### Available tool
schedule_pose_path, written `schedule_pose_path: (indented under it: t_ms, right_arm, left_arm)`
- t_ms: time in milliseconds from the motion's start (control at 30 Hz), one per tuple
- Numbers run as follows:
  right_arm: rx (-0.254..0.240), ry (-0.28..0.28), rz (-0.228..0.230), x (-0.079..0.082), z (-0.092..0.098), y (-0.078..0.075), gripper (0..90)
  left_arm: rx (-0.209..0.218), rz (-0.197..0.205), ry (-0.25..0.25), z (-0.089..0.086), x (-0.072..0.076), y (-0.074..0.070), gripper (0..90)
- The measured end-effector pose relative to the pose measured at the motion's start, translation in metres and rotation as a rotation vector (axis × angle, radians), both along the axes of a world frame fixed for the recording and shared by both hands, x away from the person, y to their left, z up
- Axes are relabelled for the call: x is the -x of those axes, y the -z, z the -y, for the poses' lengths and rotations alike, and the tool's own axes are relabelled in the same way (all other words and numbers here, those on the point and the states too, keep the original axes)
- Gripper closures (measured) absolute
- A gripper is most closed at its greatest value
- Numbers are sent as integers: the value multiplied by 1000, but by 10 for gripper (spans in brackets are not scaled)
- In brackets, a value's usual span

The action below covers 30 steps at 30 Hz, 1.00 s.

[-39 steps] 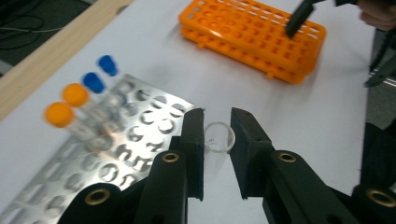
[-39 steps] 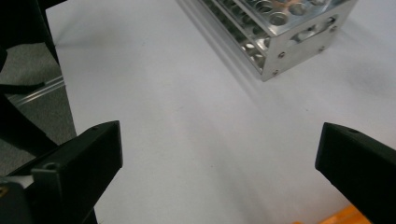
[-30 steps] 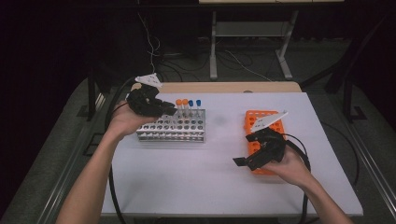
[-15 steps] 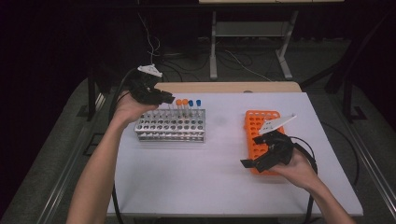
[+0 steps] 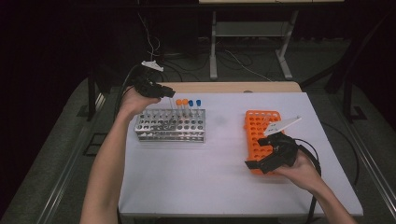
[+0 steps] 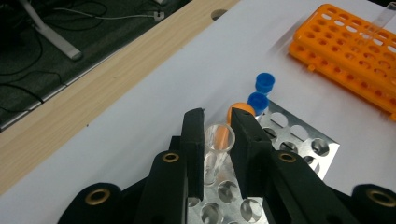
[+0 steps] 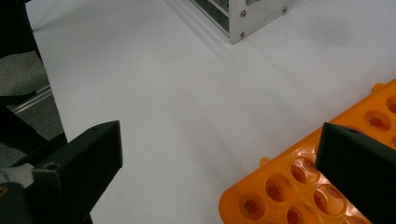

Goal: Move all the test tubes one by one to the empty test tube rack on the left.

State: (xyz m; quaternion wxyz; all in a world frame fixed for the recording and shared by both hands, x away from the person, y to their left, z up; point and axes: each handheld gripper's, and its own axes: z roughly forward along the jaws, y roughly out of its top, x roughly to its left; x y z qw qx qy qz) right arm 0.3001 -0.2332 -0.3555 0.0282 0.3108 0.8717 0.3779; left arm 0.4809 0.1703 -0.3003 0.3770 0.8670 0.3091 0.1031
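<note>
My left gripper (image 6: 219,133) is shut on a clear uncapped tube (image 6: 215,154), held upright over the back row of the metal rack (image 6: 299,140). Just beyond it in that row stand an orange-capped tube (image 6: 239,109) and two blue-capped tubes (image 6: 264,83). From above, the left gripper (image 5: 169,94) hovers at the far left of the metal rack (image 5: 170,127). My right gripper (image 5: 260,162) hangs open over the near end of the orange rack (image 5: 258,125). Its jaws stand wide apart, with the orange rack's corner (image 7: 289,186) below them and nothing between them.
The white table top (image 5: 210,177) has bare room between the two racks and in front of them. A wooden strip (image 5: 233,87) runs along its far edge. A clear tube (image 6: 384,17) stands in the orange rack. Cables trail from both grippers.
My left gripper has carried the tube from over the metal rack's middle toward its far left edge. The right gripper has drifted slightly right along the orange rack.
</note>
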Motion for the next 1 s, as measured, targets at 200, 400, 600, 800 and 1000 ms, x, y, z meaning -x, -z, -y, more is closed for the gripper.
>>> schedule_pose_path:
  t_ms: [200, 400, 600, 800, 1000]
  right_arm:
    - [-7, 10, -3, 0, 4, 2, 3]
    - [-10, 11, -3, 0, 4, 3, 3]
    - [-13, 21, -4, -1, 7, 4, 3]
    - [-22, 45, -2, -3, 15, 4, 3]
    - [-3, 90, 2, -14, 26, 5, 3]
  left_arm:
    - [-3, -19, 8, 1, -2, 11, 743]
    - [5, -35, 15, 2, -3, 18, 735]
    - [25, -62, 10, 1, -1, 17, 636]
    - [47, -49, -31, -3, 12, 5, 446]
    - [82, -44, -48, -12, 32, -2, 323]
